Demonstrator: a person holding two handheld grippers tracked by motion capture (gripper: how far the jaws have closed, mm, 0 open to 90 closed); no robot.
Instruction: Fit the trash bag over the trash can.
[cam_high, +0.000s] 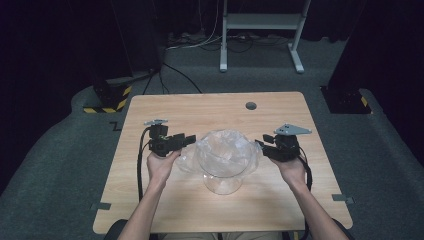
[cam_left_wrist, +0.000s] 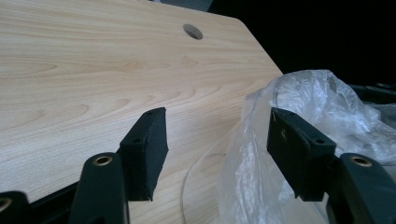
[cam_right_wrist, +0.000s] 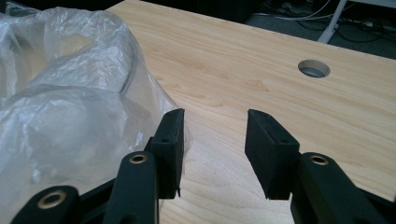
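**High view: bag lined into bowl, claws let go**

The glass bowl (cam_high: 223, 165) stands mid-bench (cam_high: 150, 110), a clear bag (cam_high: 226, 145) draped inside and over its rim. The left claw (cam_high: 189, 139) and right claw (cam_high: 264, 145) flank the bowl, both open and empty. Lining looks done; perhaps tidying remains.

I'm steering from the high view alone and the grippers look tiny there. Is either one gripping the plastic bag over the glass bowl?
Observer: No. In its own view the left gripper stands open, and the plastic bag lies against the inside of one jaw without being pinched.
Operator: And the right one?
Observer: The right gripper is open too, with bare table between its jaws; the bag bulges just outside one jaw.
Operator: Any sign of the glass bowl up close?
Observer: The left gripper view shows a curved edge of the glass bowl on the wood beside the bag.
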